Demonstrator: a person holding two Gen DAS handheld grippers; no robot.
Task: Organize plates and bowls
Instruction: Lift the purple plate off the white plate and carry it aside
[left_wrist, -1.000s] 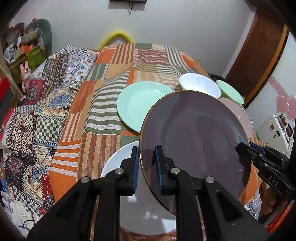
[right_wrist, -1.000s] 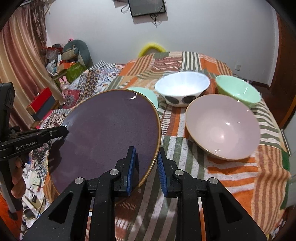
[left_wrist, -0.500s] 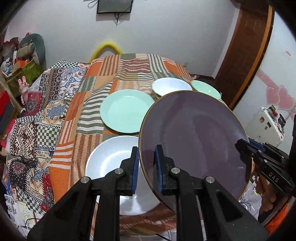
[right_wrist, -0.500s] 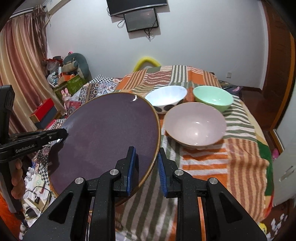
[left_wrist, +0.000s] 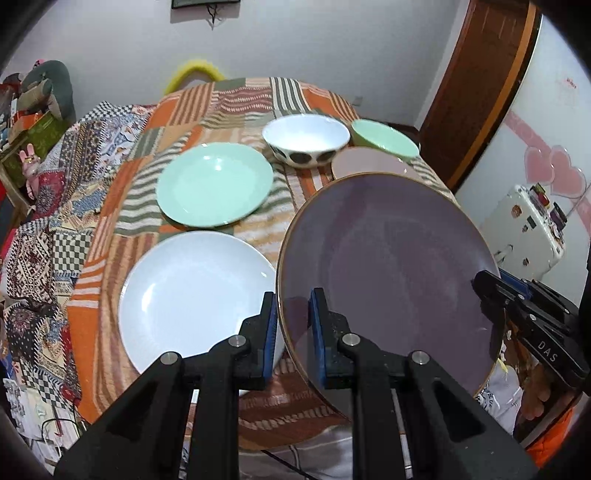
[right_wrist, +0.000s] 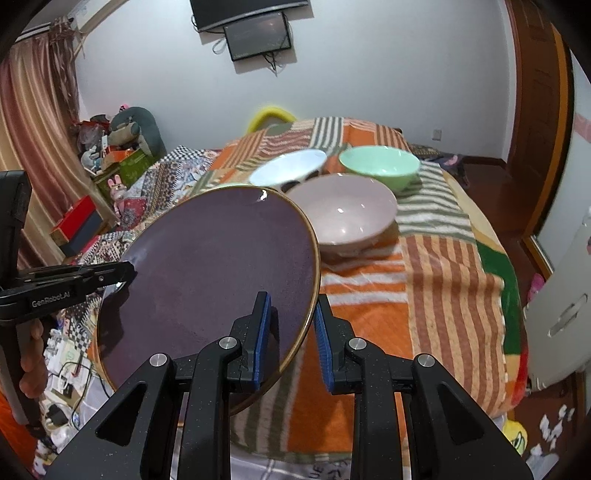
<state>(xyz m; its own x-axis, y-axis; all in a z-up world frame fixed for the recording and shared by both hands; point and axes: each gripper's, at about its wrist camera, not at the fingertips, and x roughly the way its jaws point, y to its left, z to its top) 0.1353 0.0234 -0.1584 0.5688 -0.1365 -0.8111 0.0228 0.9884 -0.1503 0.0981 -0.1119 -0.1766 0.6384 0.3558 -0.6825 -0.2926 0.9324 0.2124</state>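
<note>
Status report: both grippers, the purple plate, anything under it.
Left gripper and right gripper both shut on purple plate, opposite rims. Plate tilted, off the table. White plate beside it.

Soft even indoor light; fisheye bending, dark vignetted corners; slight motion blur.

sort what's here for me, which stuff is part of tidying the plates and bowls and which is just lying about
Job:
purple plate, held by left gripper and right gripper
white plate
green plate
spotted bowl
pink bowl
green bowl

Lying about:
stuffed toy
red box
</note>
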